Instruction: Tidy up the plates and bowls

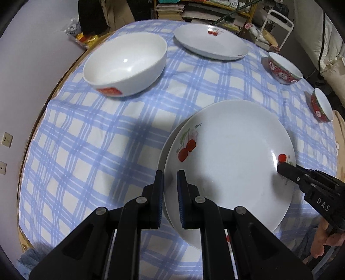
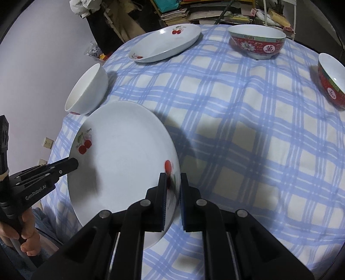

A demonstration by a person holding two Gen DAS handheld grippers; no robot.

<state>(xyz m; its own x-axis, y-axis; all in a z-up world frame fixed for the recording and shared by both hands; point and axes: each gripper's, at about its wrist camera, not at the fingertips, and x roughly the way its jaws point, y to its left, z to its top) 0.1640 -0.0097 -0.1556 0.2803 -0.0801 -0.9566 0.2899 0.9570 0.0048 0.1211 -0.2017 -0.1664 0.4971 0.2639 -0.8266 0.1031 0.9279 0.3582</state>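
Observation:
A white cherry-print plate (image 1: 232, 155) lies on top of a second plate (image 1: 167, 137) near the table's front; it also shows in the right wrist view (image 2: 125, 155). My left gripper (image 1: 170, 178) is shut on the top plate's left rim. My right gripper (image 2: 173, 181) is shut on its right rim and shows in the left wrist view (image 1: 282, 170). A third cherry plate (image 1: 210, 42) lies at the far side. A white bowl (image 1: 126, 63) stands far left. Two red patterned bowls (image 1: 283, 69) (image 1: 321, 106) stand at the right.
The round table wears a blue checked cloth (image 1: 107, 133). A wall with sockets (image 1: 7, 139) is close on the left. Cluttered shelves (image 1: 204, 10) and a white frame (image 1: 278, 28) stand behind the table.

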